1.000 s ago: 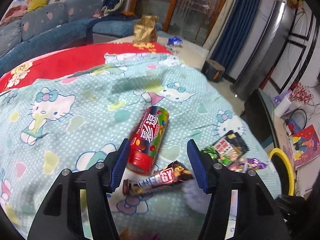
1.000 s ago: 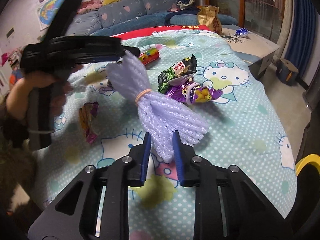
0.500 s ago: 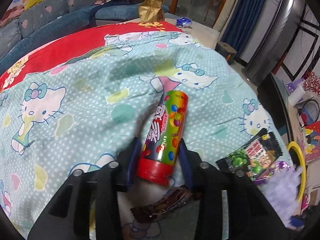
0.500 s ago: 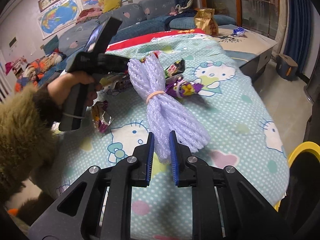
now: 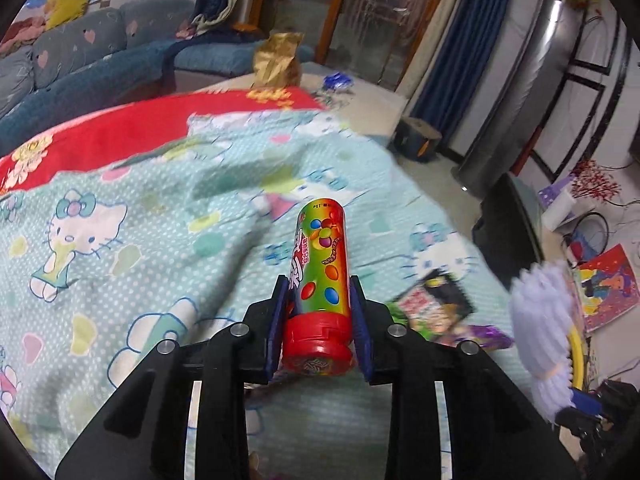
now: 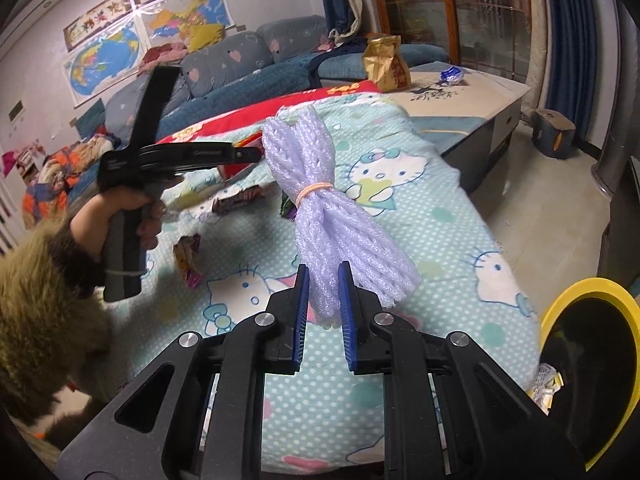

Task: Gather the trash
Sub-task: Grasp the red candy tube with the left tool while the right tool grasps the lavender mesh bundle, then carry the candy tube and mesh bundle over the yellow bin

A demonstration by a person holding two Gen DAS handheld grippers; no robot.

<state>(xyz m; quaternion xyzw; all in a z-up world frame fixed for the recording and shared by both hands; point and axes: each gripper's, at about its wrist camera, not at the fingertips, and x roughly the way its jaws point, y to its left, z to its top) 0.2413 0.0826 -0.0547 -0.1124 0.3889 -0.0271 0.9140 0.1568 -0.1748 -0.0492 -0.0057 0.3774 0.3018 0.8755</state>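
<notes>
Left gripper (image 5: 319, 316): jaws closing on the candy tube (image 5: 320, 280), blue pads pressed against both sides just above its red cap (image 5: 318, 342). Tube is carried clear of the Hello Kitty sheet (image 5: 120, 220), far end pointed away from the camera.

Right gripper (image 6: 323, 308): clamped on the near end of the lavender foam-net bundle (image 6: 320, 216), which is tied mid-length with an orange rubber band (image 6: 314, 191) and raised over the sheet.

Still on the sheet: a black-green snack wrapper (image 5: 434, 304) right of the tube, with a purple wrapper (image 5: 486, 336) beside it; in the right wrist view a dark bar wrapper (image 6: 236, 202) and a small crumpled wrapper (image 6: 188, 256) are seen left of the bundle.

A yellow-rimmed bin (image 6: 560, 300) is located at the near right, off the bed edge. The left tool is gripped by a hand (image 6: 120, 216) in a furry sleeve (image 6: 36, 320).
</notes>
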